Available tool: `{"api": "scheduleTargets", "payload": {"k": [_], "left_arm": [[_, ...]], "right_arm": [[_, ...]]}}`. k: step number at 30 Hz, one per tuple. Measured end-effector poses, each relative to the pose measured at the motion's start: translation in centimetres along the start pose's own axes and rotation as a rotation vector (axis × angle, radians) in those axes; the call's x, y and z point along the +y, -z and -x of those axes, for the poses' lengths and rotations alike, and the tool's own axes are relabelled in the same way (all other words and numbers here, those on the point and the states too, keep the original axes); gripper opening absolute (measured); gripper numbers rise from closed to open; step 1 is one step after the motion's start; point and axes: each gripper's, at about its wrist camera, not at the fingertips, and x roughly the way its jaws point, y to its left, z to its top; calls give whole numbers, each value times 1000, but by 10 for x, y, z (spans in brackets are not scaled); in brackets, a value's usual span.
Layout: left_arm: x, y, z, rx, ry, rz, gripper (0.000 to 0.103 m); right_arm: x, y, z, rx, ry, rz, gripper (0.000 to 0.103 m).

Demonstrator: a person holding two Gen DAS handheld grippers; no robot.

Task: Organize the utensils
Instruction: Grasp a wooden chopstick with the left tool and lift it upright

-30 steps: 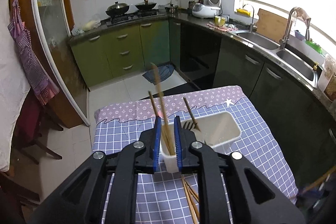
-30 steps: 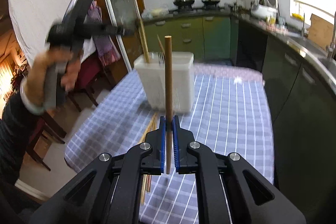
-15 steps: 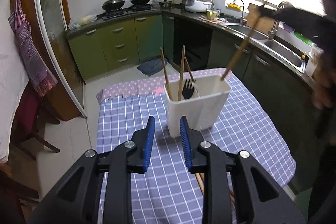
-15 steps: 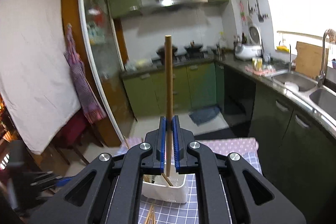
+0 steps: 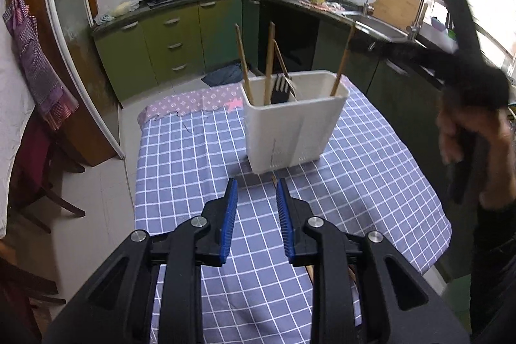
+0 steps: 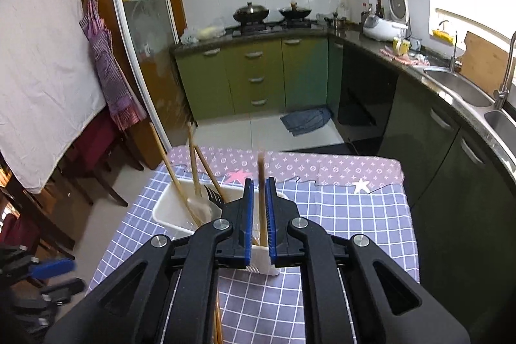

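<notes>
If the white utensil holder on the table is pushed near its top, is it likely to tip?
Probably yes: the utensil holder looks tall, thin-walled plastic, so likely light. The chopsticks lean above its rim, perhaps raising its balance. The checked tablecloth may grip its base, favouring tipping.

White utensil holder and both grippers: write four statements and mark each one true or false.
1. A black fork stands in the white utensil holder. True.
2. The left gripper holds a chopstick. False: its jaws have just been opening, and nothing is between them.
3. The right gripper grips a wooden chopstick. True.
4. The holder lies on its side. False: it stands upright on the checked tablecloth.
</notes>
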Motion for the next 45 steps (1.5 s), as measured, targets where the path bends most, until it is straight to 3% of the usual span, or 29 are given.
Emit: {"api": "scheduleTargets", "payload": {"k": [1, 3, 7, 12, 19, 30, 45], "left_arm": [[-2, 2, -3, 7, 2, -3, 24], [-7, 7, -12, 31, 14, -4, 24], [-14, 22, -39, 117, 52, 15, 24], [-25, 39, -82, 246, 88, 43, 24], [-39, 50, -126, 347, 60, 75, 24], [-46, 57, -163, 439, 11, 84, 24], [-56, 36, -196, 461, -51, 67, 21]], "right_arm": [[0, 4, 13, -16, -8, 0, 9], [-4, 14, 39, -42, -35, -2, 23], [-9, 61, 64, -3, -57, 23, 25], [-27, 134, 56, 106, -3, 16, 26], [-54, 194, 20, 235, 3, -49, 26], [-69, 205, 12, 261, -17, -101, 30], [-61, 199, 14, 271, -57, -103, 31]]}}
